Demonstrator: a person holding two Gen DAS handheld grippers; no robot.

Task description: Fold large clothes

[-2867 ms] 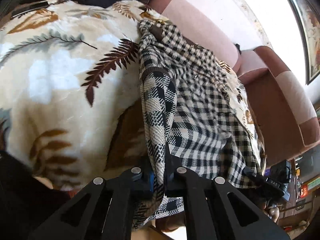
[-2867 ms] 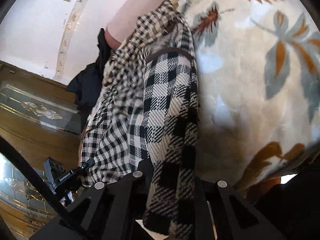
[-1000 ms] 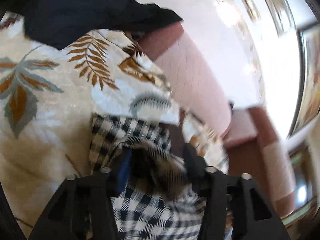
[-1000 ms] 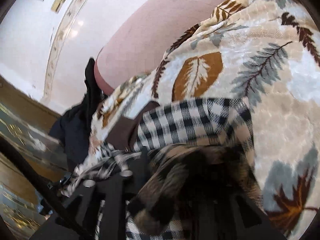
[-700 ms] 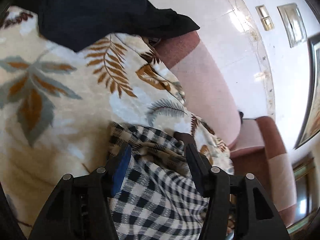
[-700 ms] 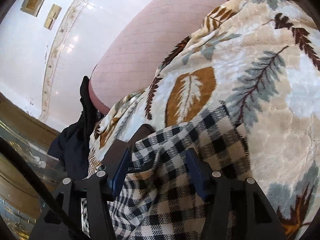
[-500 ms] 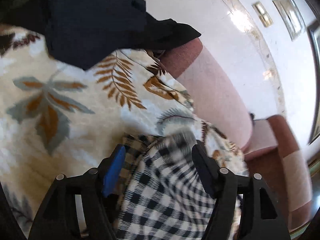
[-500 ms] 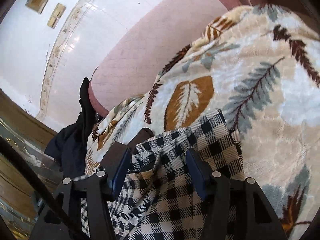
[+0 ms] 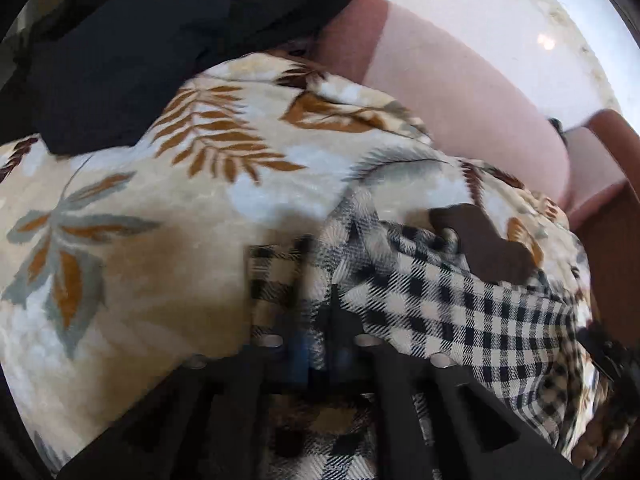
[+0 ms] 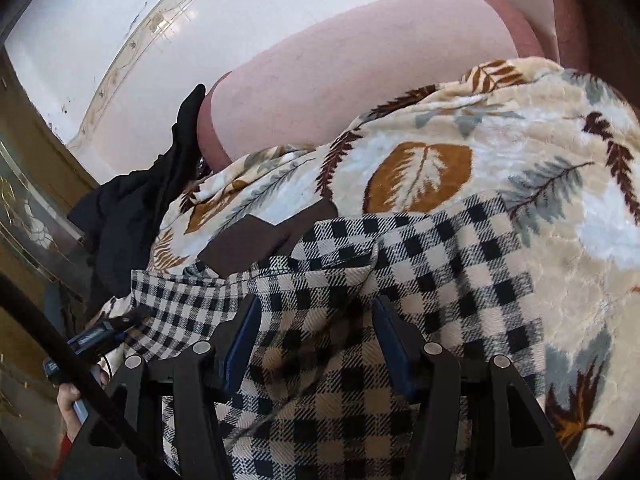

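Observation:
A black-and-cream checked garment (image 9: pixel 460 300) lies on a leaf-patterned blanket (image 9: pixel 140 200), with its brown collar piece (image 9: pixel 480 240) at the far edge. My left gripper (image 9: pixel 318 332) is at the garment's near left edge. Its jaws are closing tight and pinch a fold of the checked cloth; this view is blurred. In the right wrist view the checked garment (image 10: pixel 420 260) spreads flat under my right gripper (image 10: pixel 316 320), which is open. Its blue pads (image 10: pixel 244 340) stand wide apart above the cloth and do not press on it.
The blanket (image 10: pixel 520 160) covers a pink sofa whose backrest (image 10: pixel 360 60) rises behind it. A dark garment (image 9: pixel 120 40) is heaped at the blanket's far left corner. A hand (image 10: pixel 68 396) holding the other gripper shows at the lower left of the right wrist view.
My left gripper, open over the garment's edge half a second ago, has dropped closer and shut on a fold. The right gripper let go of a bunch of cloth and stays open.

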